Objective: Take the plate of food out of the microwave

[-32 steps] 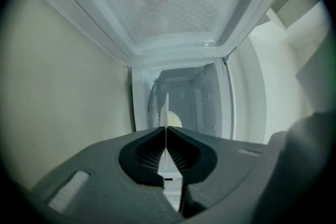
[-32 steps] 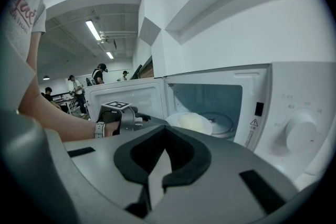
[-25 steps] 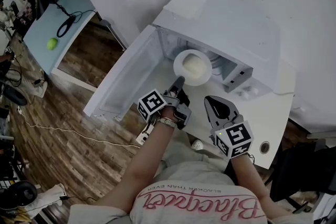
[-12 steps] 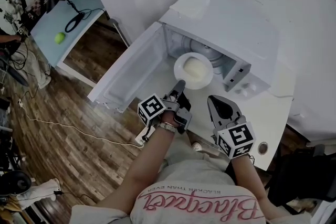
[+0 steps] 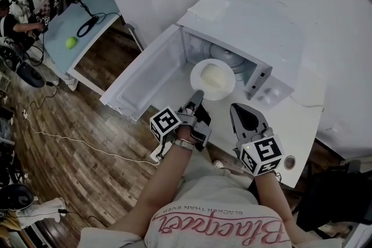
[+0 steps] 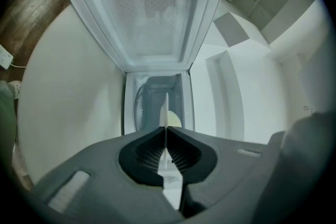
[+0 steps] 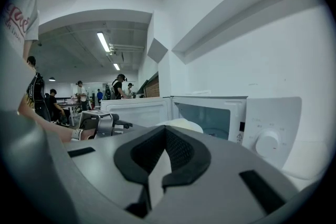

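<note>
Nearest us, the right hand-held gripper (image 5: 235, 108) hangs closed and empty, at 4 o'clock of the plate (image 5: 228, 89). The left hand-held gripper (image 5: 196, 97) is pinched shut on the plate's rim at its 7 o'clock. The plate, carrying pale food (image 5: 213, 74), lies in the mouth of the open microwave (image 5: 250, 32). We judge the one-edge pinch the main risk: the loaded plate may tilt or slip, or its far rim may catch the cavity frame.

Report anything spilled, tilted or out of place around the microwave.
Nothing stands out. The plate looks level at the mouth of the open microwave, its pale food heaped in the middle, nothing spilled. The left gripper pinches only its near rim, a one-sided hold.
</note>
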Available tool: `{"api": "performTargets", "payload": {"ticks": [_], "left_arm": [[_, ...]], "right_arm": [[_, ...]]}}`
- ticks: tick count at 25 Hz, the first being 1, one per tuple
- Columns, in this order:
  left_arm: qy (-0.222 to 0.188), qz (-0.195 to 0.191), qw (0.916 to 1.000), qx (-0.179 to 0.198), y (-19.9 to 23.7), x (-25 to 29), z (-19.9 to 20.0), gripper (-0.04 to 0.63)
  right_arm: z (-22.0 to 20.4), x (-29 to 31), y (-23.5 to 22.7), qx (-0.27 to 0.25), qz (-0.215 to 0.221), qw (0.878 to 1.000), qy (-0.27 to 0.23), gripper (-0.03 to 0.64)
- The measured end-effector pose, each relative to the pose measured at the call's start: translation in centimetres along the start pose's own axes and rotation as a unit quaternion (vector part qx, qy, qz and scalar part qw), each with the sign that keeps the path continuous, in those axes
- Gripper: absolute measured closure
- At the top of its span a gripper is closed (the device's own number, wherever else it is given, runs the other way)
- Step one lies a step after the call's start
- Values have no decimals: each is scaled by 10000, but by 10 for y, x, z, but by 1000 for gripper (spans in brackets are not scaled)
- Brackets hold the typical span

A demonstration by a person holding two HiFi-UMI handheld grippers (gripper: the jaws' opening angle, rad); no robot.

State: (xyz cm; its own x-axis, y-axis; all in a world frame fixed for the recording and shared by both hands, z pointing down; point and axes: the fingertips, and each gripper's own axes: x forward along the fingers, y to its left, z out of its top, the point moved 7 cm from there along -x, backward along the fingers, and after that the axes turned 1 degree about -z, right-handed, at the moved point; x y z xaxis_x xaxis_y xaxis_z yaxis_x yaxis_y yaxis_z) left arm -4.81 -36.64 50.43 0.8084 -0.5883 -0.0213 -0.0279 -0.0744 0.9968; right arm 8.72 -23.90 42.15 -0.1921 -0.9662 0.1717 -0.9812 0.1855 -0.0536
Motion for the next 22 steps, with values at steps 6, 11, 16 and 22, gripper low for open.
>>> {"api": "performTargets", "payload": {"ticks": [6, 11, 16, 22], "left_arm": [[-39, -116, 9999, -70, -14, -6, -11, 577], [-107, -105, 9998, -128, -22, -8, -17, 577], [-252, -224, 9991, -274, -28, -15, -27, 577], [-369, -260, 9987, -233, -41, -19, -38, 577]], "right_arm": [[8, -12, 0, -60, 5, 9998, -178, 612], [7, -20, -3, -71, 26, 9997, -211, 612], [10, -31, -8, -86, 18, 9993, -351, 612], [16, -43, -14, -184, 86, 9993, -324, 612]]}}
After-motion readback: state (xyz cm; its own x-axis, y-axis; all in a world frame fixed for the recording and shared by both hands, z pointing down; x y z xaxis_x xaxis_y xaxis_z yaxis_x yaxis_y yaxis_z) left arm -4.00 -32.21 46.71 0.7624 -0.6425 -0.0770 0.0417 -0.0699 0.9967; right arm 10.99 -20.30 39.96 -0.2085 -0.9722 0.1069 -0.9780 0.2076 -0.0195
